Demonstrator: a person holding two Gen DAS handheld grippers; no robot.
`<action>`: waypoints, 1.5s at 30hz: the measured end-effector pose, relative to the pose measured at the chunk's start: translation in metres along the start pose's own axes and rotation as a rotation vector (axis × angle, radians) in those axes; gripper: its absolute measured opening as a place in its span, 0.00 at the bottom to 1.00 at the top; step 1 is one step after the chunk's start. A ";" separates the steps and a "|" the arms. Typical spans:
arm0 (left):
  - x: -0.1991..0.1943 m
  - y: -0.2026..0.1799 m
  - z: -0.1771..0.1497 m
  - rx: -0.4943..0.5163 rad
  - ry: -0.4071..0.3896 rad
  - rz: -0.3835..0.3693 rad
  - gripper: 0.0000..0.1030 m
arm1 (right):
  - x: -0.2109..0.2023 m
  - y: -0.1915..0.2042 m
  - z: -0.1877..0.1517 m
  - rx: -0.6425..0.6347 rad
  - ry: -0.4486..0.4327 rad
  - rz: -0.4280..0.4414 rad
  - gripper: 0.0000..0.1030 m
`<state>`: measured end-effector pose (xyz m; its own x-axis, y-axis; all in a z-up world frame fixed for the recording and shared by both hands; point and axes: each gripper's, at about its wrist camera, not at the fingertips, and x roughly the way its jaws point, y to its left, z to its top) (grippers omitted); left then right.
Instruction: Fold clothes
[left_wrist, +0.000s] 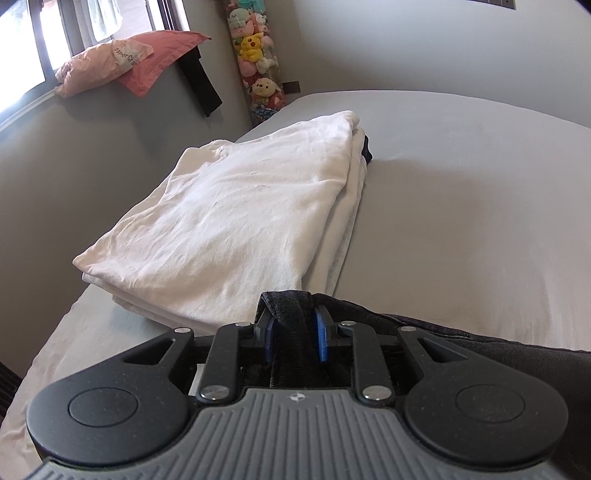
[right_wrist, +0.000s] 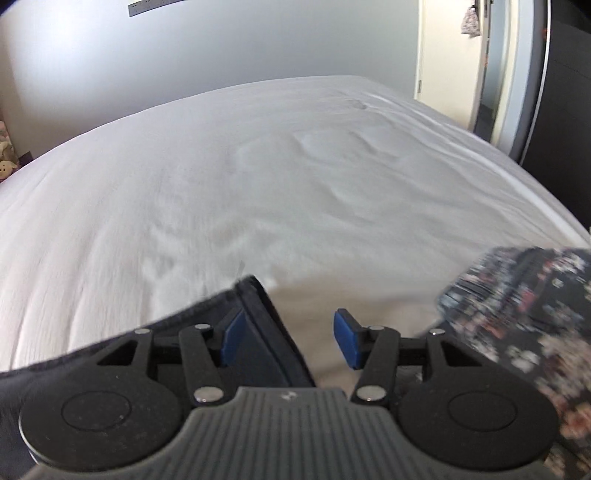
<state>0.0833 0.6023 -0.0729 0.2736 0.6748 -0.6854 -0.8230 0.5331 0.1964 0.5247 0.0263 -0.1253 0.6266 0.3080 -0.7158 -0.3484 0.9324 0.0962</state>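
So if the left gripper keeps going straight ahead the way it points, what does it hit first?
Probably the folded white cotton garment stack lying on the grey bed sheet, directly ahead of the left gripper, though depth is unclear.

I can't see most of the dark cloth (left_wrist: 480, 339); it runs off my left view's right edge. The flowery cloth (right_wrist: 517, 314) on my right view is blurry and cut off too. A dark thing (left_wrist: 367, 149) peeks from behind the white pile (left_wrist: 229, 229), mostly hidden.
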 end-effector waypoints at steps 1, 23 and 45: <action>0.000 0.000 0.000 -0.002 0.000 -0.001 0.25 | 0.009 0.004 0.003 0.006 0.010 0.011 0.55; -0.005 -0.013 -0.009 0.079 -0.060 0.045 0.41 | 0.026 0.023 0.009 0.008 -0.080 -0.093 0.37; -0.168 -0.157 -0.107 0.648 -0.168 -0.488 0.58 | -0.098 0.096 -0.129 -0.623 0.018 0.121 0.37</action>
<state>0.1130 0.3507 -0.0630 0.6385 0.3316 -0.6945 -0.1564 0.9395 0.3048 0.3404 0.0612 -0.1350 0.5476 0.3961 -0.7370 -0.7597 0.6046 -0.2394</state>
